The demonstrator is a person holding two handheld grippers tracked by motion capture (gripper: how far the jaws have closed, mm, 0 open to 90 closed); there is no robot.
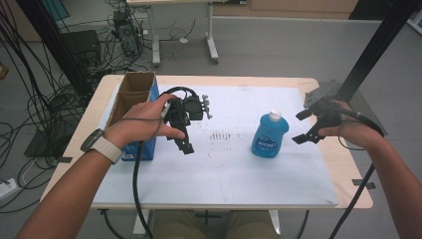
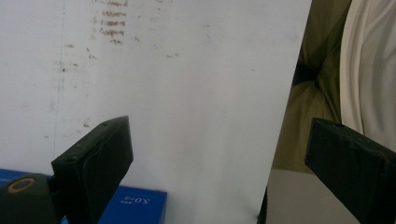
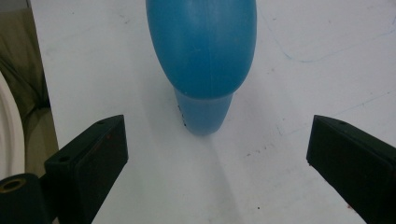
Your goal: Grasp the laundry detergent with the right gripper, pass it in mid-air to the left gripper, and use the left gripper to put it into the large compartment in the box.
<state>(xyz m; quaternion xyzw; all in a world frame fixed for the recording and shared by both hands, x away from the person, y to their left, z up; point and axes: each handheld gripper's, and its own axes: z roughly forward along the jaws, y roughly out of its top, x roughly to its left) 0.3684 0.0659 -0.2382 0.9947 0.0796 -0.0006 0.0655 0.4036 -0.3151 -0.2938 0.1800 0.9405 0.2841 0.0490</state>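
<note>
Looked like a slick, lightish plastic blue bottle (image 1: 269,135), best grabbed mid-body; right gripper (image 1: 303,126) jaws spread wide, left gripper (image 1: 183,141) too, holding nothing

High overhead view of table (image 1: 298,184); two close jaw-level views sharing its white top.
</note>
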